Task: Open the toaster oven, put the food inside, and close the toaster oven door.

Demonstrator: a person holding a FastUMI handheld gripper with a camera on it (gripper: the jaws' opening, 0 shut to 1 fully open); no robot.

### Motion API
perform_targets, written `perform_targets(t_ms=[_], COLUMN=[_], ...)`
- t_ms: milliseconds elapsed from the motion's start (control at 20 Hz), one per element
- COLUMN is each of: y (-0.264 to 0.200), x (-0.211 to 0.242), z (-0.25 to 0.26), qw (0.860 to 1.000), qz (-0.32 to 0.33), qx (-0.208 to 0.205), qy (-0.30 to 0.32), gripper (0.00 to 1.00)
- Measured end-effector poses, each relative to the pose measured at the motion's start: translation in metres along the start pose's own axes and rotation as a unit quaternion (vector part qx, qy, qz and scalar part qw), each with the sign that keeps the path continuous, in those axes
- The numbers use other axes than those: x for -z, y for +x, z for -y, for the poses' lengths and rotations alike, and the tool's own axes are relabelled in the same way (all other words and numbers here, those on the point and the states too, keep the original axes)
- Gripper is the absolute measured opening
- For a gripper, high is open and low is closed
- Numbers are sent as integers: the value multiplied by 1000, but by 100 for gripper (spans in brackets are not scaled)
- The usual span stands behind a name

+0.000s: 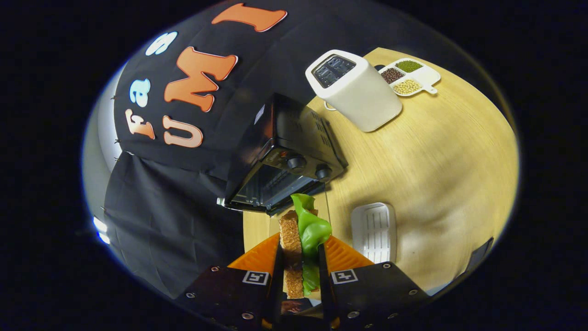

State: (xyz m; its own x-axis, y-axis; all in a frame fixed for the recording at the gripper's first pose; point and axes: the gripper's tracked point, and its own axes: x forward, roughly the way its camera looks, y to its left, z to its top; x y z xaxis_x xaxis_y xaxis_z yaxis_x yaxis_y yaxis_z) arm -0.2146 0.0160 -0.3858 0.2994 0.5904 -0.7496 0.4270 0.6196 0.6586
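Gripper view. My gripper [301, 264] is closed on the sandwich [301, 239], both fingers pressing its flanks: brown bread on one side, green lettuce bulging out on the other. It is held edge-on and lifted over the wooden table [436, 151], just short of the toaster oven [285, 161].

Oven door [271, 188] looks dropped open, glass tilted toward me; two knobs [310, 168] sit on the panel beside it.

Handling, my guess: sandwich is light, soft and layered. Squeeze harder and it crushes; slacken and the leaf may slide out. Grip across the bread faces, near the middle, seems right.

White ribbed tray [374, 230] lies beside my fingers; white slot toaster [351, 89] and a divided dish of beans [409, 76] stand well beyond.

Hard to make out: the oven cavity is dark, rack not legible; the sandwich's lower end is hidden between my fingers.
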Motion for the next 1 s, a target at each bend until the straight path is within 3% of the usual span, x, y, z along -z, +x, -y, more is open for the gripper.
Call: perform_targets(t_ms=[500, 1000], y=[79, 148], x=[12, -2], z=[-61, -88], qw=[996, 977], qz=[71, 166], qx=[-18, -39], qy=[41, 128], gripper=[35, 35])
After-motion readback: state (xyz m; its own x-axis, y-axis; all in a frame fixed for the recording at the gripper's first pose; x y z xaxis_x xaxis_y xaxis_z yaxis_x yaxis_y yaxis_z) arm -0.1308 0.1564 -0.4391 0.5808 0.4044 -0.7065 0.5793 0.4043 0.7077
